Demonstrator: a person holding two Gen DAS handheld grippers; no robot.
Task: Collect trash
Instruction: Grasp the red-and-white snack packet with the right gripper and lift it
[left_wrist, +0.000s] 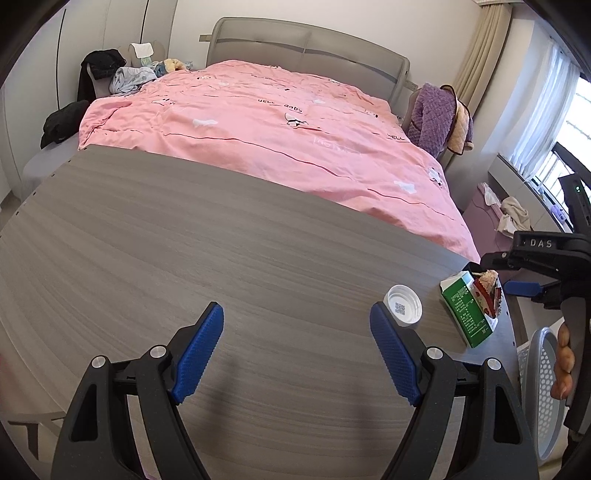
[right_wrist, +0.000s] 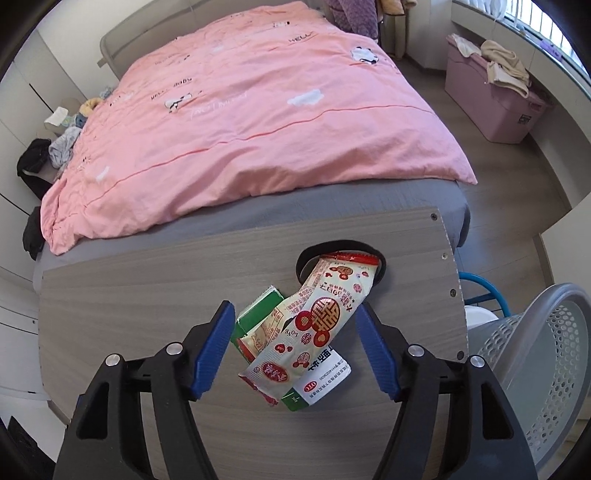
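Red-and-white wrapper (right_wrist: 317, 314): lying across the green box (right_wrist: 255, 325) near the table's (right_wrist: 129, 295) right edge.
Right gripper (right_wrist: 295, 347): wide open around both, holding nothing.
Left gripper (left_wrist: 297, 347): wide open, empty, beside the plastic lid (left_wrist: 402, 304).
Basket (right_wrist: 535, 354): on the floor, just off that edge.
Risk: closing may catch only the slippery wrapper, nudging the box off the edge.
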